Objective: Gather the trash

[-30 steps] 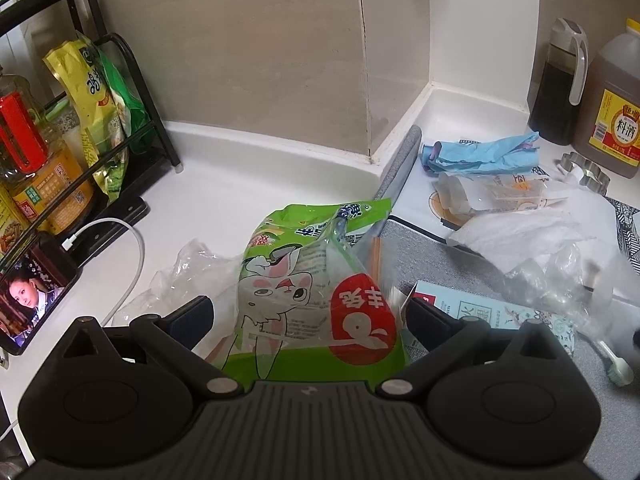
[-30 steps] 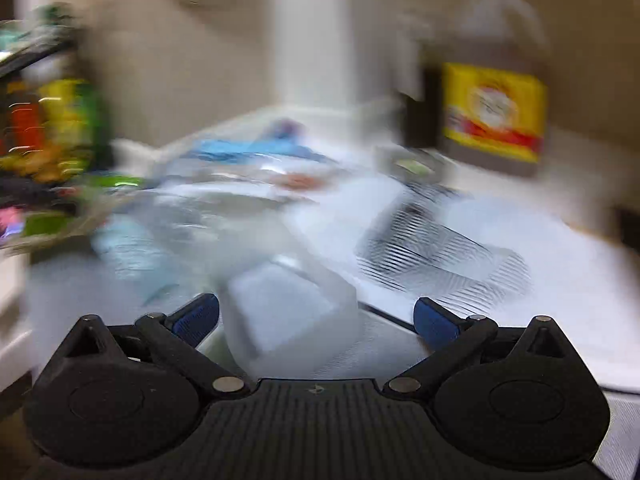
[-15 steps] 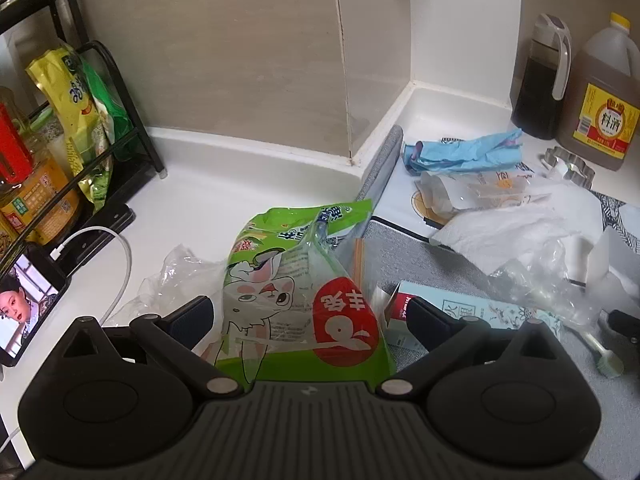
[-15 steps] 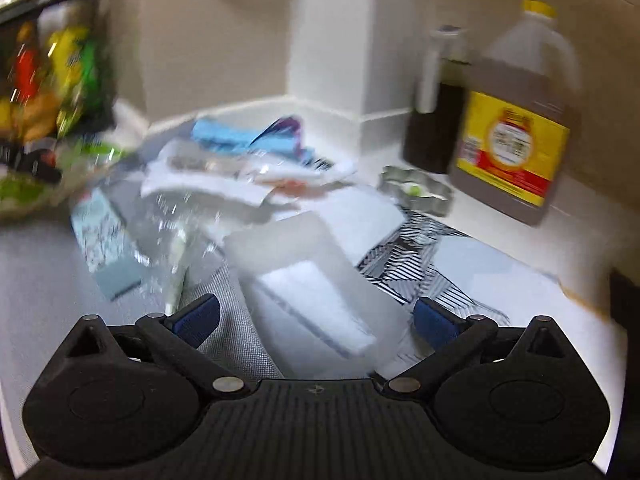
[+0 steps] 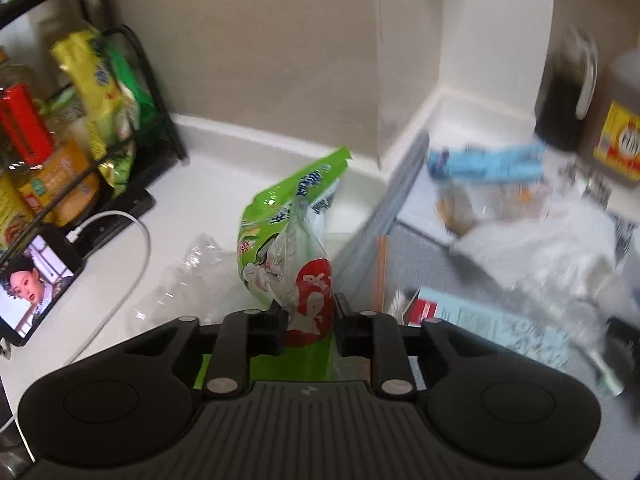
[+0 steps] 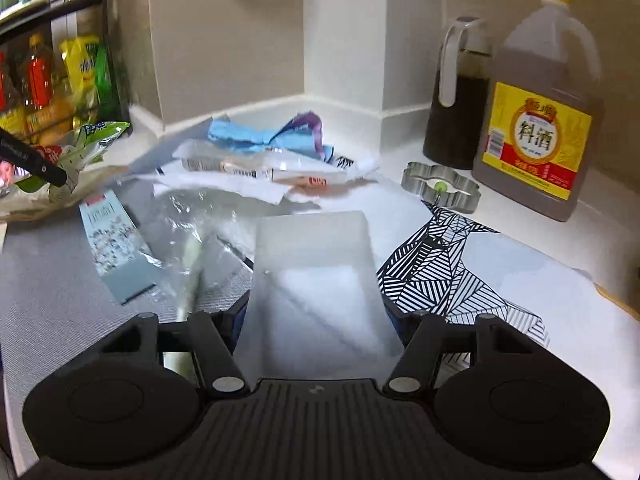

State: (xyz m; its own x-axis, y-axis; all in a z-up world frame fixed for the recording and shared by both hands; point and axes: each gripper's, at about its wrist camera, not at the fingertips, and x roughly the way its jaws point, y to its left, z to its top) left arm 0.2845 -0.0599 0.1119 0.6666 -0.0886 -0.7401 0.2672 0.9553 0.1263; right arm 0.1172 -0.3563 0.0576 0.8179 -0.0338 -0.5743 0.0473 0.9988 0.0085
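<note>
My left gripper (image 5: 308, 316) is shut on a green snack bag (image 5: 292, 240) with a rabbit picture and a red patch, and holds it upright above the white counter. The same bag shows at the left edge of the right wrist view (image 6: 76, 148). My right gripper (image 6: 312, 316) is shut on a translucent white plastic container (image 6: 316, 276). Loose trash lies ahead: a blue wrapper (image 6: 256, 136), crumpled clear plastic (image 6: 188, 216), a light blue carton (image 6: 116, 248) and white paper (image 6: 224, 184).
A black rack (image 5: 132, 92) with bottles and snack packs stands at left, a charging phone (image 5: 36, 284) beside it. A cooking wine jug (image 6: 544, 120), a dark sauce bottle (image 6: 460, 92) and a metal cutter (image 6: 440, 188) stand at right. A grey mat (image 6: 52, 280) and striped paper (image 6: 452, 264) cover the counter.
My left gripper has closed on the green snack bag and squeezed it upright. My right gripper has closed on the translucent container, and its view has swung right and steadied.
</note>
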